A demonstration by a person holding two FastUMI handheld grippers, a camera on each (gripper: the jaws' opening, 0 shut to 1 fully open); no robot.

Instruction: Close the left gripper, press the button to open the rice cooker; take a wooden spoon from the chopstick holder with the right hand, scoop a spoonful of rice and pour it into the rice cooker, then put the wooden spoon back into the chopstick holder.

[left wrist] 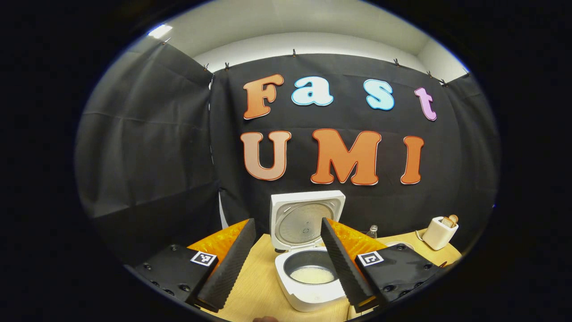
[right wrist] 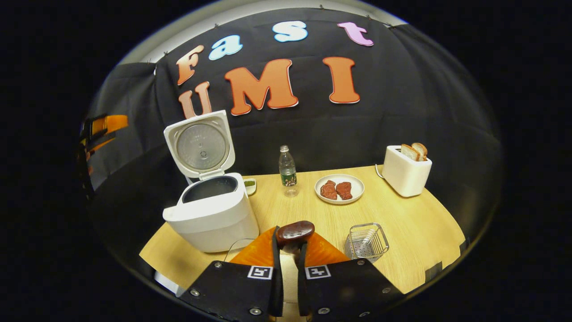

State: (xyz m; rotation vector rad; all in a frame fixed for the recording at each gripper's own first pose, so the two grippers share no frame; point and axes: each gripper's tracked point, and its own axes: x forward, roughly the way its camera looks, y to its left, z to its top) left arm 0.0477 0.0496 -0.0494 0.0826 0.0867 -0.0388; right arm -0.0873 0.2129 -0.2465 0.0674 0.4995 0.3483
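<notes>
The white rice cooker point(left wrist: 308, 296) stands open on the table, lid point(left wrist: 306, 219) raised, with white rice point(left wrist: 312, 275) in its pot. My left gripper point(left wrist: 287, 222) hovers open above and in front of it, fingers spread wide with nothing between them. In the right gripper view the cooker point(right wrist: 214, 214) sits at the left, lid up. My right gripper point(right wrist: 290, 243) is shut on the wooden spoon point(right wrist: 295, 232), whose dark bowl sticks out past the fingertips above the table. The wire chopstick holder point(right wrist: 366, 241) stands just to the right of that gripper.
On the wooden table point(right wrist: 415, 223) stand a water bottle point(right wrist: 288, 172), a white plate point(right wrist: 360, 188) with two pieces of meat, a white toaster point(right wrist: 405, 172) holding bread, and a small dish point(right wrist: 250, 185) behind the cooker. Black cloth walls close in the back and sides.
</notes>
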